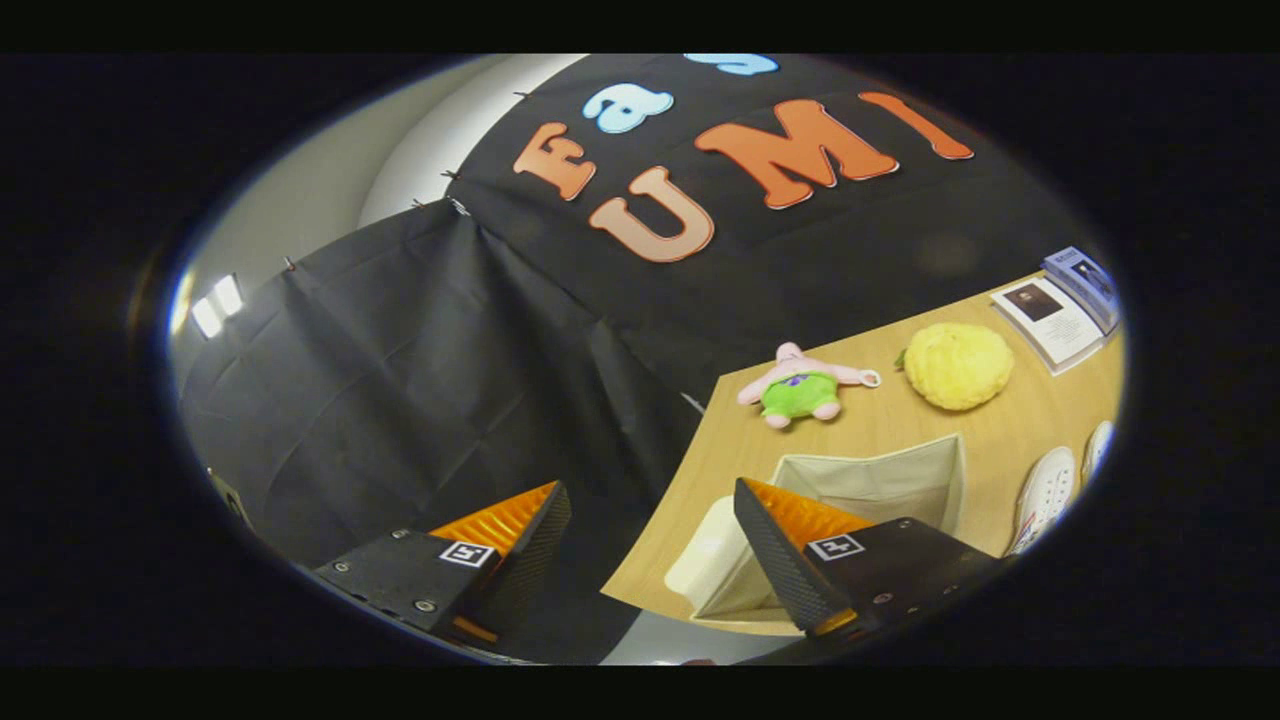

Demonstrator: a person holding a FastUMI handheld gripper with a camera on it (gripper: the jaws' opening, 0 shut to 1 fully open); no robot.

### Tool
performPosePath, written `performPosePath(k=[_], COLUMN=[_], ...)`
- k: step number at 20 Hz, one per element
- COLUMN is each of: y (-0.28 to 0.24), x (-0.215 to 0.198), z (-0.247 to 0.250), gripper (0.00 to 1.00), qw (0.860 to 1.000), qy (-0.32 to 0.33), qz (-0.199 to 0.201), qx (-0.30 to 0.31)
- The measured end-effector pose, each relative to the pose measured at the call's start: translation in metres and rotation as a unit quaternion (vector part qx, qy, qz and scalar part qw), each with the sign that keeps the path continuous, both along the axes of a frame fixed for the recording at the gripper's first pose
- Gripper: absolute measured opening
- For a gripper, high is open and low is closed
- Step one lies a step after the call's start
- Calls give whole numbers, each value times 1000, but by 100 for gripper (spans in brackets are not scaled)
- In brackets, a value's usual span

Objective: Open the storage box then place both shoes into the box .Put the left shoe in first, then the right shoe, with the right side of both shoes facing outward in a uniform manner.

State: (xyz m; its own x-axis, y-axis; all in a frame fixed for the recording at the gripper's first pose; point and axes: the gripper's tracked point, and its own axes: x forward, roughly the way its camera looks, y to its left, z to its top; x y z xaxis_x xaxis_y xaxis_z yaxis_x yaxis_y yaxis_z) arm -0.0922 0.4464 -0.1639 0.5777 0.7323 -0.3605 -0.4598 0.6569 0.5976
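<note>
Gripper view: the claw (650,545) hangs in the air with its 2 fingers spread wide apart and nothing between them. The left finger sits over the black cloth wall, the right finger over the near edge of the desk (900,420).

The storage box (860,500), a soft beige fabric cube with floppy walls, stands just beyond the right fingertip, its mouth looking open and a pale flap (705,560) drooping over the near side. The pair of white shoes (1050,495), smooth with stitched panels, lies on the desk at 3 o'clock from the box, close beside it.

At 12 o'clock from the box rests a pink and green plush toy (803,385); at 1 o'clock, a round, bumpy yellow ball (958,365); farther out, some leaflets (1060,315).

My read: the box is ready, so the left shoe comes next. Best to swing right, level the tilted claw, and pinch the shoe by its firm heel collar, since the fabric walls will give if bumped.
</note>
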Motion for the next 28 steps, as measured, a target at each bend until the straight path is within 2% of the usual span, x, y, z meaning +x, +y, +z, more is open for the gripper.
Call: performPosePath(k=[3, 8, 11, 15, 18, 21, 28], y=[-36, -113, -177, -254, -293, -315, -344], x=[16, 46, 60, 63, 55, 47, 28], z=[-7, -28, -56, -91, -117, -136, -211], gripper=[98, 98, 98, 98, 98, 98, 99], qw=[999, 991, 978, 956, 943, 937, 924], qy=[-16, -26, -27, -25, -18, -11, 26], qz=[-34, -116, -168, -219, -237, -254, -247], qx=[-31, -68, -120, -193, -233, -238, -291])
